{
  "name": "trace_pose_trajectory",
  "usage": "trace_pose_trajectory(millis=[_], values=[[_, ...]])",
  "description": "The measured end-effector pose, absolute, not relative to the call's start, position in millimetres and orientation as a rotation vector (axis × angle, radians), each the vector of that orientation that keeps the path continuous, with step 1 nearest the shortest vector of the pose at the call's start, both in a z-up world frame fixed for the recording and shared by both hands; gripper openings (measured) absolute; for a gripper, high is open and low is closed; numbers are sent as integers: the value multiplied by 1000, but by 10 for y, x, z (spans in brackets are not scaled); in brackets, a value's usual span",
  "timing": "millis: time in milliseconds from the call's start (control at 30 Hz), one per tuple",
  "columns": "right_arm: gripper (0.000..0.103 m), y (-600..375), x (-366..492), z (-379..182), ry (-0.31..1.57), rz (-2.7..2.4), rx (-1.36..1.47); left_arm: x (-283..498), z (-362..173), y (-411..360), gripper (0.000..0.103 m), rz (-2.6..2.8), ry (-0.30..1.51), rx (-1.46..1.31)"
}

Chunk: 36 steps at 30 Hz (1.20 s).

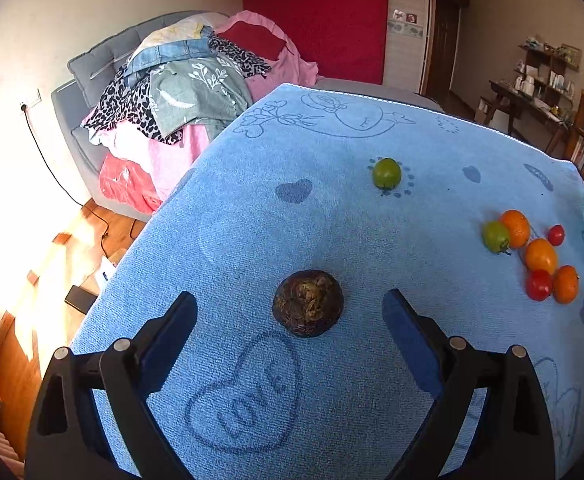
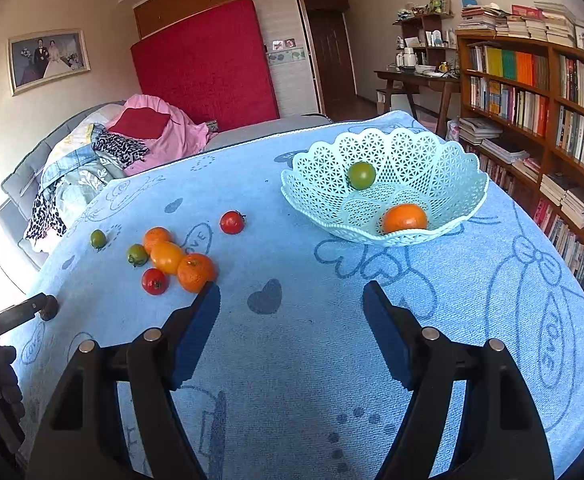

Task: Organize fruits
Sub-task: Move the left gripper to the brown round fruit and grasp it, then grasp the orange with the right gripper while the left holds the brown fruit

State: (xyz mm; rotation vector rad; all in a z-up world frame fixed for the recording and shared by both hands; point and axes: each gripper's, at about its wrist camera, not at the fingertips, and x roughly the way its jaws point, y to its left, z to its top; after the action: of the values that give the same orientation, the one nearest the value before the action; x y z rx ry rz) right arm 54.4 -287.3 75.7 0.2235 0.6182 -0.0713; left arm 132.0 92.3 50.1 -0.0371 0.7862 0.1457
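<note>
A dark brown round fruit (image 1: 307,303) lies on the blue towel-covered table (image 1: 252,240), between the tips of my open left gripper (image 1: 290,306), untouched. A lone green tomato (image 1: 387,173) lies farther back. A cluster of oranges (image 2: 196,272), red tomatoes (image 2: 155,281) and a green tomato (image 2: 137,255) lies left of my open, empty right gripper (image 2: 292,300). The pale lattice basket (image 2: 444,152) at back right holds a green tomato (image 2: 361,175) and an orange (image 2: 405,218). Another red tomato (image 2: 232,222) lies alone.
A sofa with piled clothes (image 1: 164,92) stands beyond the table's left edge. Bookshelves (image 2: 540,92) line the right wall. A red mattress (image 2: 208,68) leans at the back. The left gripper's tip shows in the right wrist view (image 2: 32,310).
</note>
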Motion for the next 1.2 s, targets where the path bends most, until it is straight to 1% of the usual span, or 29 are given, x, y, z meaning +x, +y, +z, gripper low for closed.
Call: trace_pose_trajectory(millis=[200, 367, 433, 467, 533, 567, 633, 1067, 1133, 1200], values=[[75, -2841, 642, 689, 657, -44, 232, 1437, 402, 930, 78, 139, 822, -34], [75, -2818, 712, 651, 681, -20, 228, 1524, 327, 932, 69, 127, 845, -43], [75, -2825, 758, 622, 699, -7, 243, 1550, 290, 939, 63, 126, 857, -51], [75, -2831, 783, 609, 708, -1, 251, 1553, 279, 944, 62, 128, 857, -53], [75, -2819, 835, 589, 721, 6, 255, 1548, 282, 951, 55, 127, 850, -54], [75, -2809, 856, 583, 725, 9, 252, 1538, 280, 950, 53, 120, 847, -55], [75, -2779, 902, 573, 733, 24, 245, 1523, 287, 931, 42, 109, 840, -50], [75, -2446, 1348, 498, 803, 163, 191, 1438, 448, 801, 42, 49, 798, -51], [74, -2410, 1434, 475, 816, 181, 186, 1429, 495, 771, 42, 40, 789, -47], [68, -2382, 1510, 460, 829, 196, 186, 1427, 531, 746, 42, 35, 781, -47]])
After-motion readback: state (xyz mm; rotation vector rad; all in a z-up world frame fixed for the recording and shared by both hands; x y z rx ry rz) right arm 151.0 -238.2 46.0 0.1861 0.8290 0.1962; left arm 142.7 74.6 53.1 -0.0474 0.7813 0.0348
